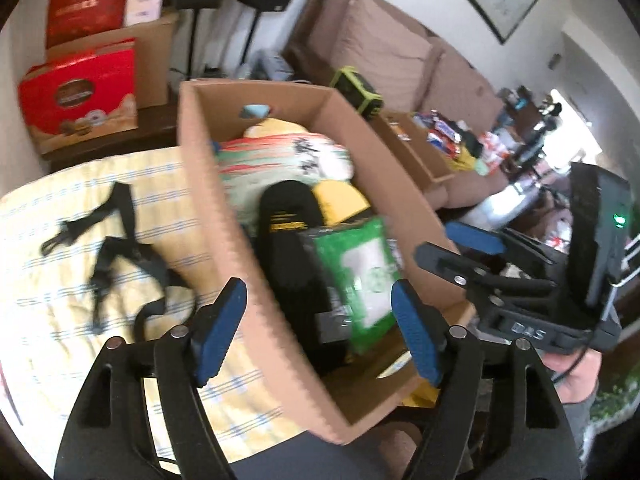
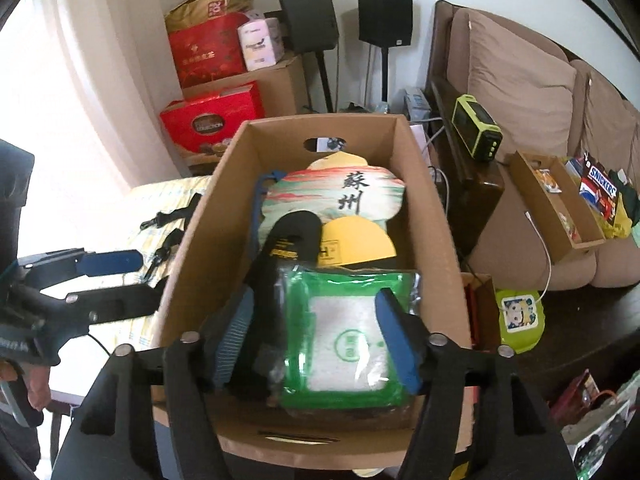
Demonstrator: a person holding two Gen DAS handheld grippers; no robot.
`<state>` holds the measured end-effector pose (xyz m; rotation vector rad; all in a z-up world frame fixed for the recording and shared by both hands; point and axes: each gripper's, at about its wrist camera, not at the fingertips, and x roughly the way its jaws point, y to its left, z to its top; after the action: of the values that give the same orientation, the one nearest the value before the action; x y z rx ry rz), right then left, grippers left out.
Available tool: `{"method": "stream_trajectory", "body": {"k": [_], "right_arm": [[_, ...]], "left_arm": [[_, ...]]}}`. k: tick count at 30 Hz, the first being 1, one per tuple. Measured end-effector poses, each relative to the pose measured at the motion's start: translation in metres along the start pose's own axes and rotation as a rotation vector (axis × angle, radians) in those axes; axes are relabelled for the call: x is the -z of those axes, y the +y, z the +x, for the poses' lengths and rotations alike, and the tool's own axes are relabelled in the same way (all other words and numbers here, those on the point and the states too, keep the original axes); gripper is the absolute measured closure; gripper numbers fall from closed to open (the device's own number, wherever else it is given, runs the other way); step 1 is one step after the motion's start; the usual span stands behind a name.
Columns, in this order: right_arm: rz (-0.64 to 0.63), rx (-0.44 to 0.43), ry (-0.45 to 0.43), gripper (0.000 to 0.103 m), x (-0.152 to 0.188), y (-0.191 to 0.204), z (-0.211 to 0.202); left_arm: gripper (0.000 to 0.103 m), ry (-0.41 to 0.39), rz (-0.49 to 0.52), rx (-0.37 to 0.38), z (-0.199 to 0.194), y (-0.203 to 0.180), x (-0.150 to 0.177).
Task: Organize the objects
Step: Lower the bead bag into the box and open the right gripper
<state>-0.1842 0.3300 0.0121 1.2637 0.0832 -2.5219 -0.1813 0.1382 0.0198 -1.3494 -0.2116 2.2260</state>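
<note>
Box (image 2: 424,216) sits under both my grippers, packed full. My right gripper (image 2: 316,338) hangs wide open over the green packet (image 2: 344,332) at its near end, gripping nothing; my left gripper (image 1: 320,328) gapes empty too. At ten o'clock black straps (image 1: 112,248) lie on the cloth (image 1: 80,320).

Box (image 2: 432,216) on the bench (image 1: 80,208); inside, a packet (image 2: 348,336) nearest, a fan (image 2: 340,192) behind it. Straps (image 1: 116,248) lie on the bench left of the box; a sofa (image 2: 520,80) stands to its right.
</note>
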Motion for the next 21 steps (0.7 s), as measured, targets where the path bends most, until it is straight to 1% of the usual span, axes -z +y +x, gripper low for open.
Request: {"method": "stream_trajectory", "body": {"k": [1, 3, 4, 5, 6, 9, 10, 11, 12, 15, 17, 21], "right_arm": [[-0.001, 0.0, -0.002, 0.025, -0.001, 0.003, 0.0], [-0.005, -0.007, -0.005, 0.022, -0.003, 0.011, 0.0], [-0.009, -0.01, -0.004, 0.021, -0.004, 0.014, 0.001], [-0.013, -0.011, -0.003, 0.018, -0.005, 0.018, 0.002], [-0.016, -0.01, -0.001, 0.016, -0.007, 0.022, 0.002], [-0.003, -0.033, 0.009, 0.007, -0.011, 0.03, 0.005], [-0.001, -0.039, 0.011, 0.002, -0.012, 0.032, 0.005], [-0.001, -0.042, 0.011, 0.0, -0.013, 0.035, 0.006], [-0.002, -0.041, 0.01, 0.0, -0.015, 0.038, 0.006], [-0.003, -0.037, 0.009, 0.0, -0.018, 0.046, 0.007], [-0.005, -0.036, 0.005, 0.0, -0.019, 0.051, 0.008], [-0.01, -0.046, -0.003, 0.0, -0.023, 0.062, 0.007]], "left_arm": [[0.03, -0.002, -0.003, -0.015, 0.0, 0.004, 0.001], [0.027, -0.01, -0.004, -0.043, -0.005, 0.011, 0.003], [0.024, -0.015, -0.005, -0.055, -0.008, 0.015, 0.004], [0.019, -0.022, -0.005, -0.06, -0.008, 0.017, 0.004], [0.016, -0.033, -0.006, -0.066, -0.013, 0.02, 0.005], [0.015, -0.056, -0.003, -0.103, -0.023, 0.027, 0.007], [0.013, -0.06, -0.002, -0.113, -0.024, 0.028, 0.007], [0.008, -0.066, -0.001, -0.122, -0.027, 0.031, 0.008], [0.005, -0.071, -0.002, -0.126, -0.029, 0.033, 0.008], [0.003, -0.083, -0.021, -0.141, -0.037, 0.043, 0.01], [0.0, -0.091, -0.03, -0.148, -0.041, 0.05, 0.01], [0.0, -0.121, -0.032, -0.209, -0.053, 0.064, 0.012]]}}
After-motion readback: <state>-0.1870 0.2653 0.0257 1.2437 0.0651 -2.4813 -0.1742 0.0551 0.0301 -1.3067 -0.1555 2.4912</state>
